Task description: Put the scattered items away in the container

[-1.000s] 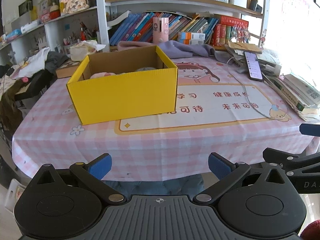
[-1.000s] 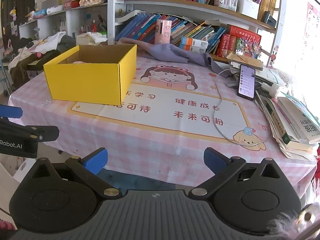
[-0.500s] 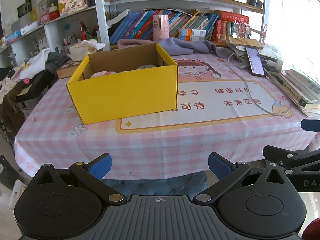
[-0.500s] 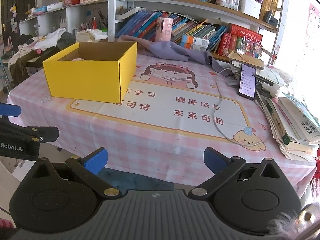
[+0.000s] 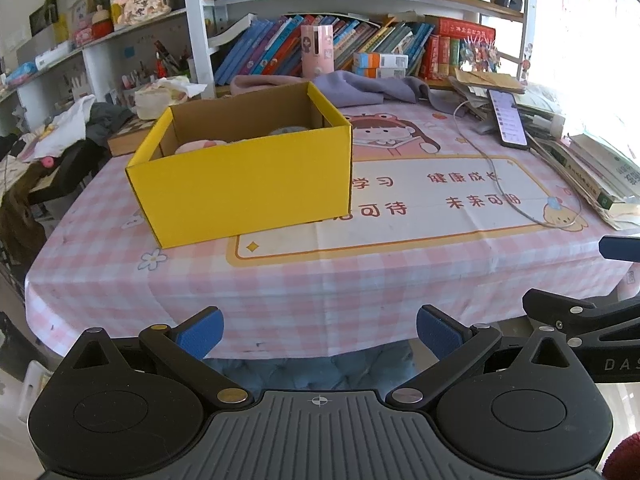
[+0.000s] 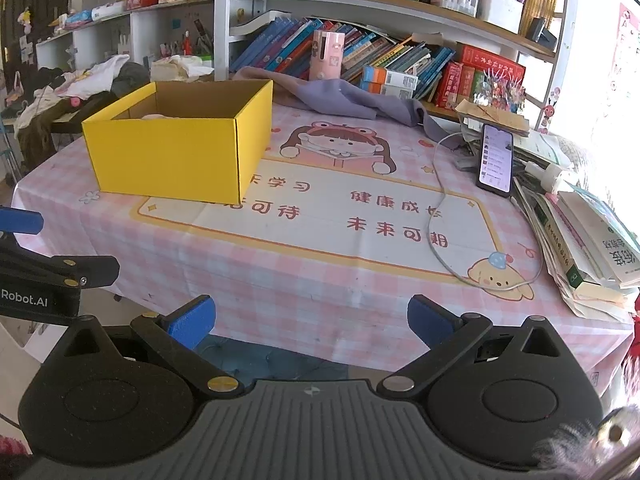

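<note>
Both claws, left gripper (image 5: 319,330) and right gripper (image 6: 311,319), spread wide, empty, off the table's near edge. The open yellow cardboard box (image 5: 244,192) sits on the pink checked tablecloth (image 5: 360,280); only the left view reveals pale soft items (image 5: 196,147) inside.

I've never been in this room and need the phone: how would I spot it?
Find the table with the pink checked cloth. The phone leans against paper piles at its far right edge. It alone has a lit screen, and a white cable loops nearby.
</note>
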A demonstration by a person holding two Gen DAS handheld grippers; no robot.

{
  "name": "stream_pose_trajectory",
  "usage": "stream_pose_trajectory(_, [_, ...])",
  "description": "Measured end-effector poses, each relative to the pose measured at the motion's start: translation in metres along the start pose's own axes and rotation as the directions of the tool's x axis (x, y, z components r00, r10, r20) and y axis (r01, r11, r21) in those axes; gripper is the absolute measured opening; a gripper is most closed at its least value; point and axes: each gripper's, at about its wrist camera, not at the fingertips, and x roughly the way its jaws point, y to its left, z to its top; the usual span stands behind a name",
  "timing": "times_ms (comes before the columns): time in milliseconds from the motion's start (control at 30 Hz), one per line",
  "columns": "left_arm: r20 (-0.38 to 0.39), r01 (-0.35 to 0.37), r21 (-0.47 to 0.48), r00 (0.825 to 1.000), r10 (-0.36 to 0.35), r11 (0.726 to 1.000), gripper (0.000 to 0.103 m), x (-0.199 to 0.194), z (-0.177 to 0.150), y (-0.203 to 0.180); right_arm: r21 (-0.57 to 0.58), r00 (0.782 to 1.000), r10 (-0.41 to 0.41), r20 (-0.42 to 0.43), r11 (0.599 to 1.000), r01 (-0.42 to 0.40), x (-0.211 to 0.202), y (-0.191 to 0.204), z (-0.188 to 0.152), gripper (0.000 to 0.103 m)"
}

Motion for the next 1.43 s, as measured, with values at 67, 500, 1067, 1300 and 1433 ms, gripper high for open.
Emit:
stream_pose_trajectory(67, [-0.001, 0.000, 0.000, 1.000, 0.000, 1.000, 0.103, 0.001, 0.001, 0.000, 0.001, 1.000, -0.001, 0.000, 1.000, 0.001, 0.000, 0.000, 0.000, 0.103])
stream_pose_trajectory(500, [-0.026, 0.013, -0.011, 1.000, -0.014, 1.000, 0.103, 0.011, 0.003, 0.002, 0.008, 1.000, -0.004, -0.008, 1.000, 0.004, 0.006, -0.001, 0.002, 0.103])
stream_pose_trajectory(1067, [-0.051, 0.031, -0.032, 0.998, -0.032, 0.999, 0.103, 0.020, 0.003, 0.008, 0.017, 0.999, -0.003, -0.032, 1.000, 0.003, 0.016, 0.006, 0.005, 0.103])
stream_pose_trajectory(1300, [-0.042, 0.033, -0.047, 0.998, -0.035, 0.998, 0.103, 0.020, 0.004, 0.009, 0.015, 0.999, -0.001, -0.041, 1.000, 0.001, 0.020, 0.006, 0.007, 0.103])
stream_pose_trajectory(1433, [-0.051, 0.030, -0.038, 0.998, -0.032, 0.999, 0.103, 0.022, 0.006, 0.008, 0.011, 0.999, 0.003, -0.045, 1.000, -0.003, 0.021, 0.006, 0.009, 0.103])
